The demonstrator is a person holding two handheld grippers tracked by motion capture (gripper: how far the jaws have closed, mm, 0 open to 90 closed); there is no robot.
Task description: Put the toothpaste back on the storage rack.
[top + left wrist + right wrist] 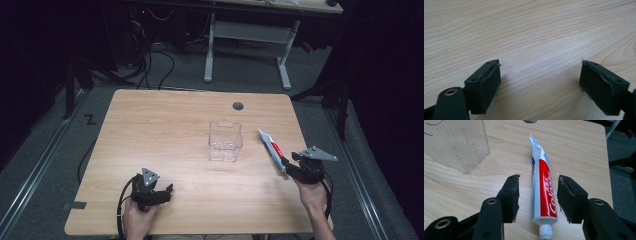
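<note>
Toothpaste tube (543, 192) lying flat on counter (165, 135), right of clear box (225, 141). Right claw (537, 200) standing apart, straddling tube, pads not pressing. Squeeze best centred mid-body, clear of cap. Left claw (540, 82) being held apart, idle.

On the table (165, 130) the clear box (225, 141) stands near the middle. The toothpaste tube (542, 187) lies to its right, between the jaws of the right gripper (538, 197), cap toward the person
</note>
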